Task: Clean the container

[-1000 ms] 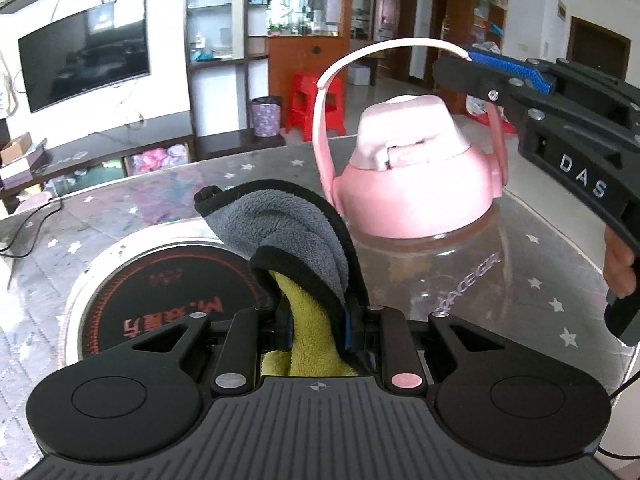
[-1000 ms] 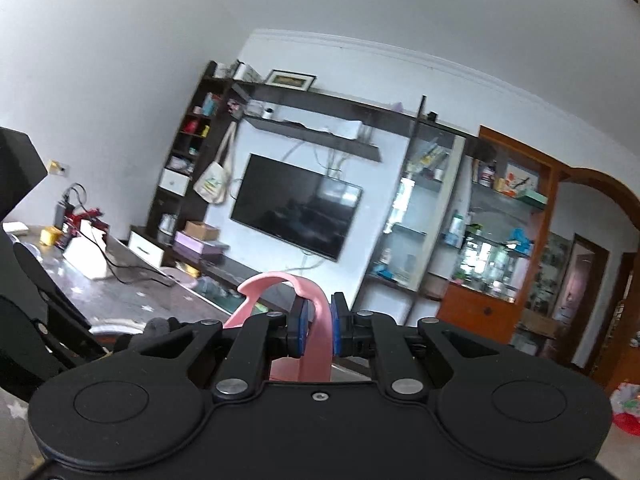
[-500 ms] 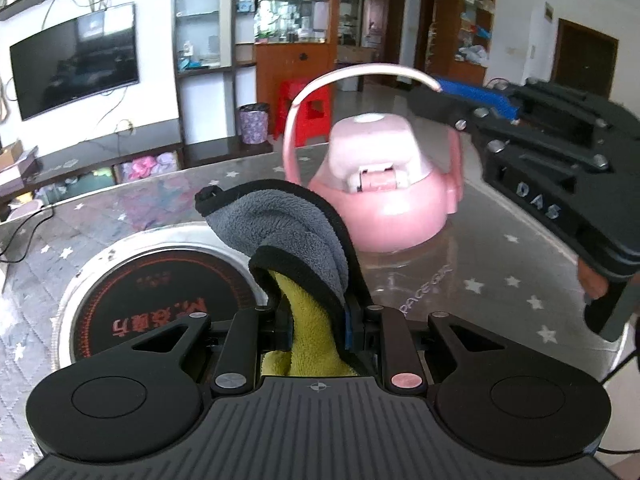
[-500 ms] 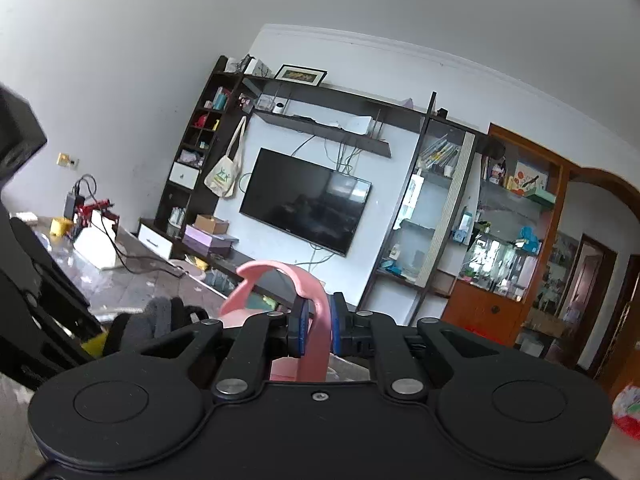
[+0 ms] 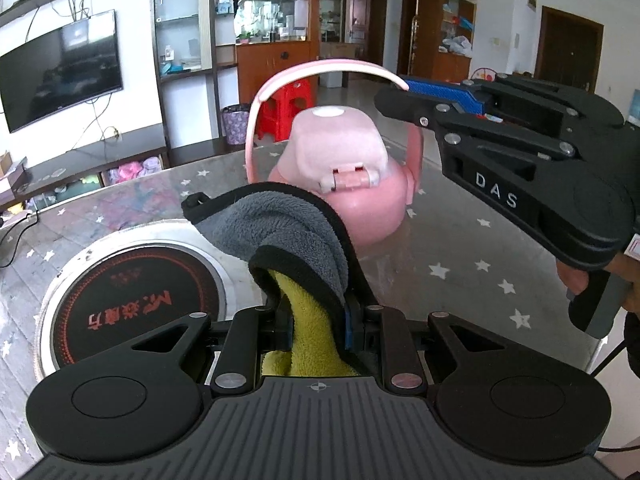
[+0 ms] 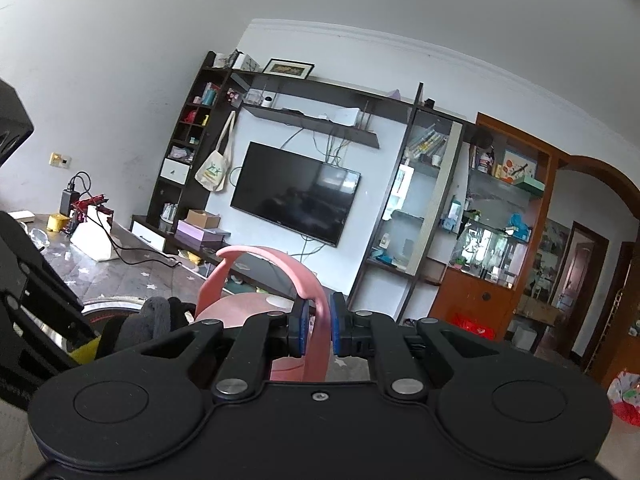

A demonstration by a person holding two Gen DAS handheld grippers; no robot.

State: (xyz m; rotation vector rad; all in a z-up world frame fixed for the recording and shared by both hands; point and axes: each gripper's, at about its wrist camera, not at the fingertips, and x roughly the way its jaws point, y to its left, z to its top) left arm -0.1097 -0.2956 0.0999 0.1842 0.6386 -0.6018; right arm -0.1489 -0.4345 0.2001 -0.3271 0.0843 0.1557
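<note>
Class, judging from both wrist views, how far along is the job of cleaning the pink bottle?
Done: the right tool is shut on the pink bottle's carry handle, and the left tool grips the grey-and-yellow cloth. In hand: the cloth sits just short of the bottle. Left: the wiping itself; no contact shows.

White walls, wall-mounted television [image 6: 294, 194], dark shelving [image 6: 188, 132], wooden cabinets [image 6: 496, 280].

The folded grey-and-yellow cloth [image 5: 296, 248] hides the clear body of the pink-lidded bottle [image 5: 352, 168]. The black right gripper [image 6: 318, 330] body covers the bottle's lid below the handle.
</note>
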